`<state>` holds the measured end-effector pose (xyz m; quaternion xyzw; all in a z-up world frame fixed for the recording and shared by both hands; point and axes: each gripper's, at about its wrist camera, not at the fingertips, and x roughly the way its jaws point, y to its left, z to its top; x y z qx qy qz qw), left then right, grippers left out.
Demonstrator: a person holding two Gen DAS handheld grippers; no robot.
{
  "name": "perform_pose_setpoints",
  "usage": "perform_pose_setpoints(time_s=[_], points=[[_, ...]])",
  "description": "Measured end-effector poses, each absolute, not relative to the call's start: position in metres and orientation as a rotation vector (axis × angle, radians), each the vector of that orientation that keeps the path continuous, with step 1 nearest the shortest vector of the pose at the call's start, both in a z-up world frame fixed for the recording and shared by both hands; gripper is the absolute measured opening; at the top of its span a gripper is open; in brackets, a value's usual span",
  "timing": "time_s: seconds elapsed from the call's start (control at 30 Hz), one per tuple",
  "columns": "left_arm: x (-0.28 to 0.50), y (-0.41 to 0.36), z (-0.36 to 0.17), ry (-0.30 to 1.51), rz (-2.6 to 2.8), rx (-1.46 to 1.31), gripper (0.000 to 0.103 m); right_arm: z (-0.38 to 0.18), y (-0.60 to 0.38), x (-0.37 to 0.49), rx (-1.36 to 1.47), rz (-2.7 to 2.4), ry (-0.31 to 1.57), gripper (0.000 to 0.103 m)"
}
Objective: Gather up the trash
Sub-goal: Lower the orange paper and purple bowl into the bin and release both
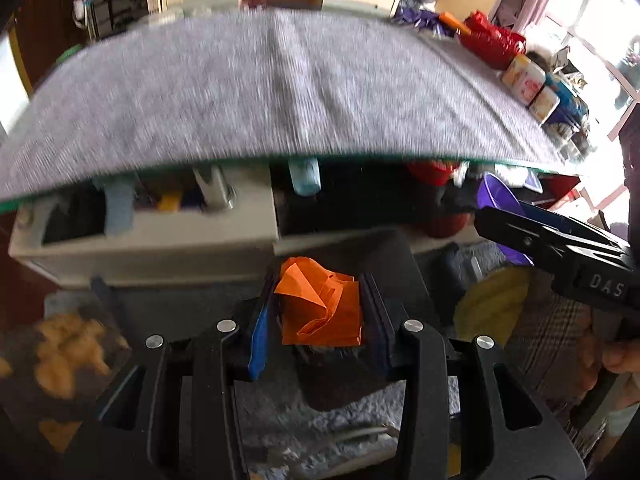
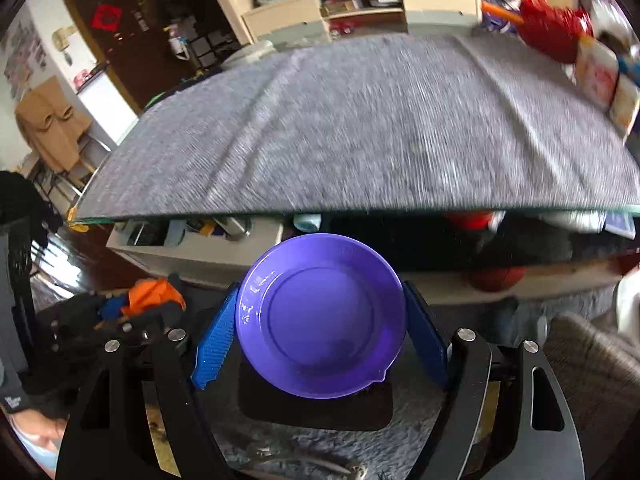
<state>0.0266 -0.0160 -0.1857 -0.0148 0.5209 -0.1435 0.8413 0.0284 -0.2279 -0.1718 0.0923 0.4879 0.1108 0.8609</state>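
Observation:
My left gripper (image 1: 320, 286) is shut on a crumpled orange paper (image 1: 320, 308), which sits squeezed between the blue pads. My right gripper (image 2: 320, 296) is shut on a round purple plastic plate (image 2: 320, 316), gripping it by opposite rims with its hollow side facing the camera. Both grippers point steeply down, just in front of and below the table edge. A dark square container (image 2: 316, 408) lies under the plate. In the right wrist view the left gripper (image 2: 120, 320) and the orange paper (image 2: 154, 292) show at the left. In the left wrist view the right gripper (image 1: 560, 248) and the plate (image 1: 500, 200) show at the right.
A table with a grey cloth (image 1: 280, 92) fills the upper half. On its right end stand a red bag (image 1: 492, 40) and boxes (image 1: 524, 80). A white open cabinet (image 1: 152, 240) and a basketball (image 2: 496, 278) sit under it. Grey carpet (image 2: 500, 420) covers the floor.

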Motion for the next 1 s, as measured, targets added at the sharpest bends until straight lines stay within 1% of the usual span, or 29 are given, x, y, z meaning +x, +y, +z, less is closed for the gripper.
perform_pose_setpoints(time_s=[0.17, 0.33, 0.67, 0.73, 0.8, 0.83, 0.9, 0.93, 1.0], points=[[0.018, -0.026, -0.214, 1.155, -0.307, -0.007, 0.039, -0.207, -0.226, 0.024, 0.202, 0.226, 1.088, 0.079], [0.013, -0.036, -0.234, 1.2, -0.319, 0.017, 0.039, -0.227, -0.222, 0.023, 0.188, 0.221, 1.133, 0.079], [0.014, -0.043, -0.241, 1.241, -0.35, -0.006, 0.039, -0.232, -0.219, 0.03, 0.201, 0.233, 1.158, 0.08], [0.016, -0.042, -0.241, 1.244, -0.355, -0.014, 0.045, -0.232, -0.22, 0.032, 0.213, 0.237, 1.162, 0.08], [0.017, -0.042, -0.24, 1.24, -0.359, -0.016, 0.056, -0.232, -0.22, 0.033, 0.226, 0.241, 1.162, 0.081], [0.017, -0.042, -0.24, 1.237, -0.361, -0.018, 0.058, -0.232, -0.221, 0.033, 0.235, 0.241, 1.163, 0.085], [0.018, -0.041, -0.239, 1.233, -0.357, -0.018, 0.065, -0.231, -0.222, 0.033, 0.242, 0.235, 1.158, 0.087], [0.018, -0.041, -0.238, 1.231, -0.355, -0.017, 0.066, -0.231, -0.223, 0.034, 0.241, 0.231, 1.156, 0.089], [0.019, -0.039, -0.237, 1.228, -0.348, -0.017, 0.072, -0.229, -0.226, 0.034, 0.239, 0.218, 1.15, 0.089]])
